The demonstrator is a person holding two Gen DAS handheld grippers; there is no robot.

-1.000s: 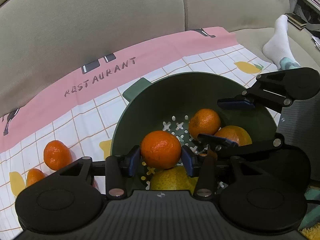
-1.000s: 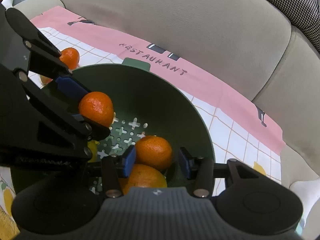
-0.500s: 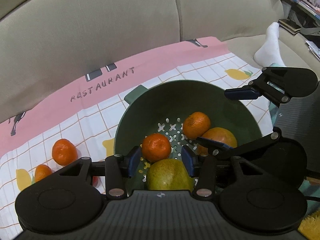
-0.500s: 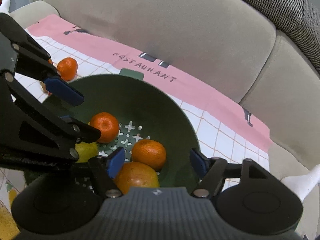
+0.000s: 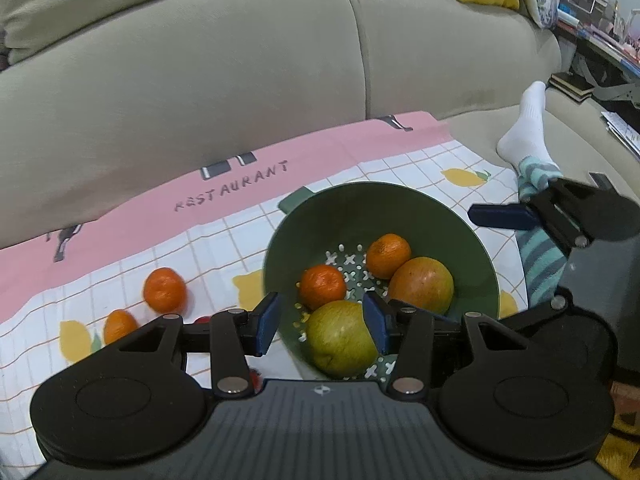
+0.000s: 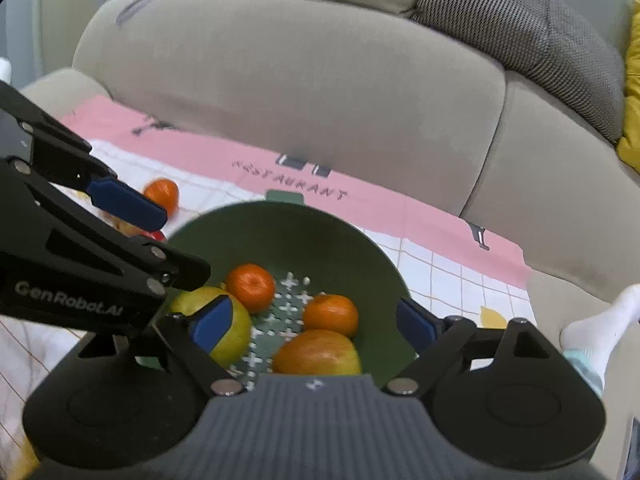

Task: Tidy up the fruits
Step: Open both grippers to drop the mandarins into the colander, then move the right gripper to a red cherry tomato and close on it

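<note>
The dark green plastic colander bowl, w/ cross-shaped drain holes in its floor, sits on the checked cloth and holds four fruits. Two small orange mandarins lie toward the far side: one nearer the left gripper, the other resting against a larger orange-red mango-like fruit. A big yellow-green pear-like fruit fills the near side. They bunch up, probably bc the sloped wall rolls everything toward the middle.

Left gripper hovers above the near rim, blue pads partway spread, nothing btwn them; the fruit seen in the gap lies below in the bowl. Right gripper is over the bowl too, its jaws opening wide, empty; no fruit touches either pad. Judging by that, both claws have nothing to carry and are free for the next pick.

Still outside on the pink-bordered checked tablecloth printed "RESTAURANT": a loose mandarin and a smaller orange one nearer the gripper body, both left of the bowl, plus a bit of smth red mostly hidden, can't tell what. Those look like the remaining work, approx. halfway done.

The cloth is spread over a beige sofa. A person's foot in a white sock rests on the seat to the right, well apart from the fruit.
</note>
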